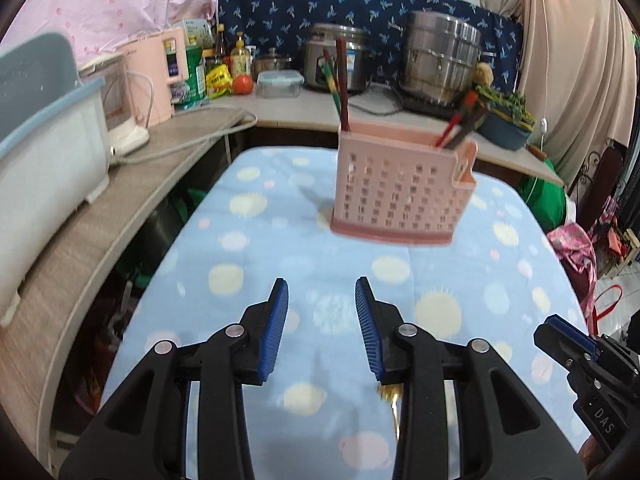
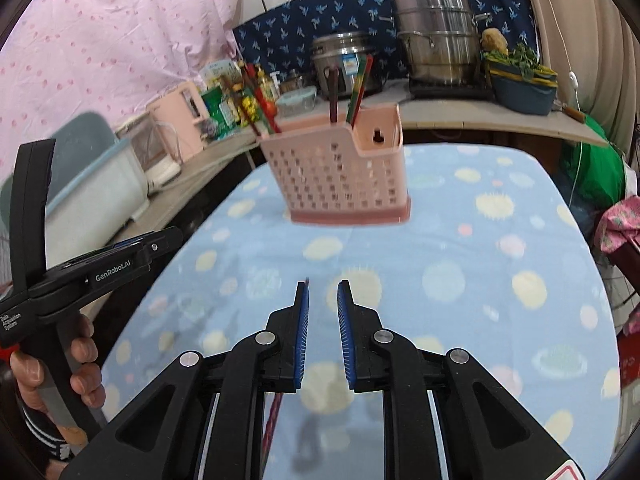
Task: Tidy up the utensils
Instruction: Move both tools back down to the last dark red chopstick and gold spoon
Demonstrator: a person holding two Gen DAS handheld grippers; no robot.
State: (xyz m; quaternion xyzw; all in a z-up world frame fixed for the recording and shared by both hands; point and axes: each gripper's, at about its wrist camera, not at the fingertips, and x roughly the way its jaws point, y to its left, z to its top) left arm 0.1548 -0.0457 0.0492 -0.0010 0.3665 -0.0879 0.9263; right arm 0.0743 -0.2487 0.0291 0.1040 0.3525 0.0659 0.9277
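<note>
A pink perforated utensil holder stands upright on the blue dotted cloth, with several red, green and dark chopsticks leaning in its compartments. My left gripper hovers short of it, open, with nothing between its pads. A golden utensil on the cloth peeks out under its right finger. My right gripper stands open by a narrow gap with nothing in it. A red chopstick runs behind its left finger, and I cannot tell whether it touches the pad.
A counter wraps around the back and left, bearing steel pots, a pink kettle, bottles, a tomato and a white-blue bin. A tub of greens sits at the back right. A hand holds the left gripper's handle.
</note>
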